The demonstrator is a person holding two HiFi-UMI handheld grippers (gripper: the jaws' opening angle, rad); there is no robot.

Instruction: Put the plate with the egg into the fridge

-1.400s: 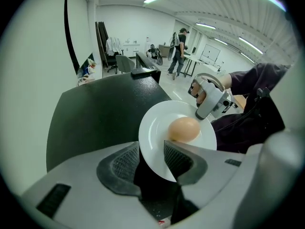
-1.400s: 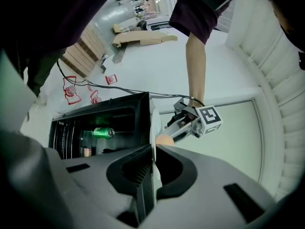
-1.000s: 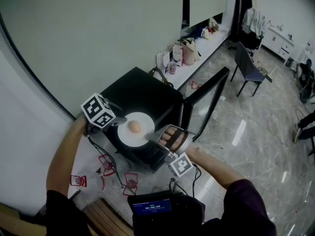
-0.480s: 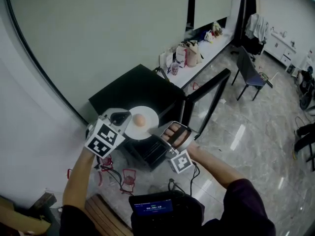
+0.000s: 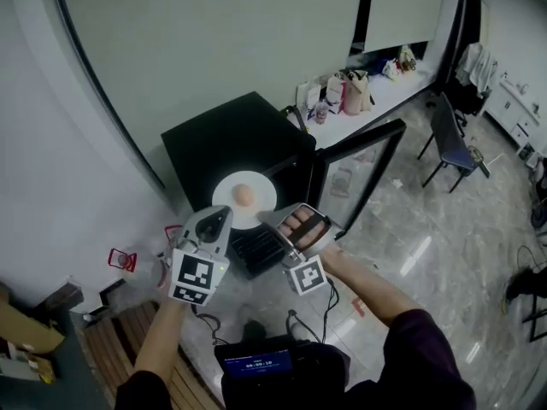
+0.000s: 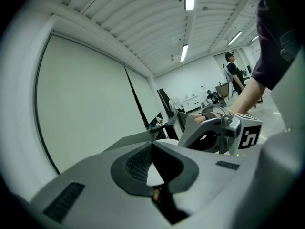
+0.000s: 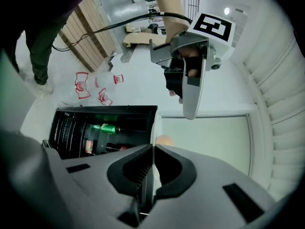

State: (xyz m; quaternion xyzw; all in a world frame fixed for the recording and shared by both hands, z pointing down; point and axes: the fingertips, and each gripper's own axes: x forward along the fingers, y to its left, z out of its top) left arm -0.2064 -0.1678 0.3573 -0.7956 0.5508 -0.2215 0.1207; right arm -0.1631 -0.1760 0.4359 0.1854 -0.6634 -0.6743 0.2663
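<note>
A: What has changed around the fridge [image 5: 231,139] in the last second?

B: The fridge itself stands as before, black and low, its door [image 5: 363,165] swung open on its right. The plate [image 5: 265,196] is still at the fridge's front top edge, outside the compartment. The big change is the left gripper [image 5: 219,218]. It was at the fridge's left side with its fingers spread wide beside the plate. Now it has come round to the front of the fridge, on the person's side, and its fingers have closed on the plate's near left rim.

A: And the right gripper [image 5: 267,220]?

B: It has not changed. Its fingers stay clamped on the plate's near right rim, in front of the fridge's opening. So both grippers now hold the plate.

A: How does the plate look?

B: It is white, round and shallow. In the right gripper view it shows edge-on, as a thin white line between the fingers. Beyond it, a green bottle [image 7: 108,128] lies on a shelf inside the fridge.

A: The egg [image 5: 244,195]?

B: There is one, pale brown, sitting near the plate's middle, as it did earlier.
</note>
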